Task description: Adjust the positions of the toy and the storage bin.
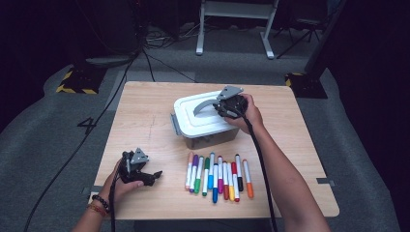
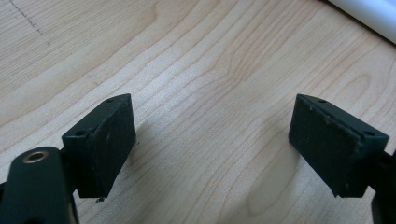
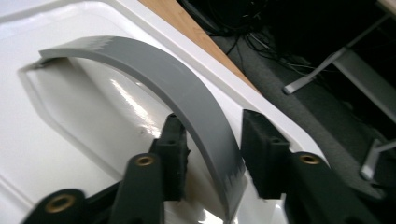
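Grey handle [image 3: 187, 98] between right hand-held gripper [image 3: 212, 149] jaws, atop box lid [image 3: 60, 140].

At the centre of the frame, the right claw [image 1: 223, 107] is gripping the grey handle [image 1: 204, 105] of the white lidded box [image 1: 203, 121]. The left claw [image 1: 151, 176] is resting open on the table [image 1: 145, 116] at lower left, beside a row of markers [image 1: 217, 176].
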The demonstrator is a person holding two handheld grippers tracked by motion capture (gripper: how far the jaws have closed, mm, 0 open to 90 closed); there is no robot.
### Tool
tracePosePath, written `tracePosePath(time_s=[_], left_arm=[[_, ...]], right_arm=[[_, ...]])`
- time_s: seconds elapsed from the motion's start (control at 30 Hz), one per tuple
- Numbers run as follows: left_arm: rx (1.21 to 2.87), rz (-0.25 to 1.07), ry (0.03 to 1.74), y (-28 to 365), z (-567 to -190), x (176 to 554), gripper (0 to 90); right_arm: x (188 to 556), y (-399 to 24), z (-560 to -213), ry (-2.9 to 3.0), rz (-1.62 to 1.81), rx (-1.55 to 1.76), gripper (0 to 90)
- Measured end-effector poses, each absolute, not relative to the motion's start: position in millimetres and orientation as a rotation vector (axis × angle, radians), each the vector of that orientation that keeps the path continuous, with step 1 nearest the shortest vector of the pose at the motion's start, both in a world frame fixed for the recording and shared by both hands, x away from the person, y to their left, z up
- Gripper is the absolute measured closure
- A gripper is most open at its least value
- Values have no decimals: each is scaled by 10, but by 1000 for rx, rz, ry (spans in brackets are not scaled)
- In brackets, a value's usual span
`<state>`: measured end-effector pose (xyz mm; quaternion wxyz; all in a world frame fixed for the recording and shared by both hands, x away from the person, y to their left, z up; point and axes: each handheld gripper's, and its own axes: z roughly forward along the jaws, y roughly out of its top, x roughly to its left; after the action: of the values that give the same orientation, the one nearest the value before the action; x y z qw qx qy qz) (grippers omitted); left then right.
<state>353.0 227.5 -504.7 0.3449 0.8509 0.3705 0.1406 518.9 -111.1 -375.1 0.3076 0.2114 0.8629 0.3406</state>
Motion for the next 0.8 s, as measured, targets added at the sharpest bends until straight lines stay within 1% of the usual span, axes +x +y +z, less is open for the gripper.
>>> tracePosePath(time_s=[0.03,0.17,0.5,0.8], left_arm=[[2210,367,961,2275,-5046,3531,153],[2210,365,962,2275,-5046,3530,153],[2209,365,962,2275,-5047,3530,153],[2210,367,961,2275,-5046,3531,153]], right_arm=[[5190,-1121,-3741,2287,905,552,674],[5150,-1120,-3731,2296,857,509,699],[5014,-1161,-3722,2294,830,503,703],[4905,-1261,-3731,2298,873,502,706]])
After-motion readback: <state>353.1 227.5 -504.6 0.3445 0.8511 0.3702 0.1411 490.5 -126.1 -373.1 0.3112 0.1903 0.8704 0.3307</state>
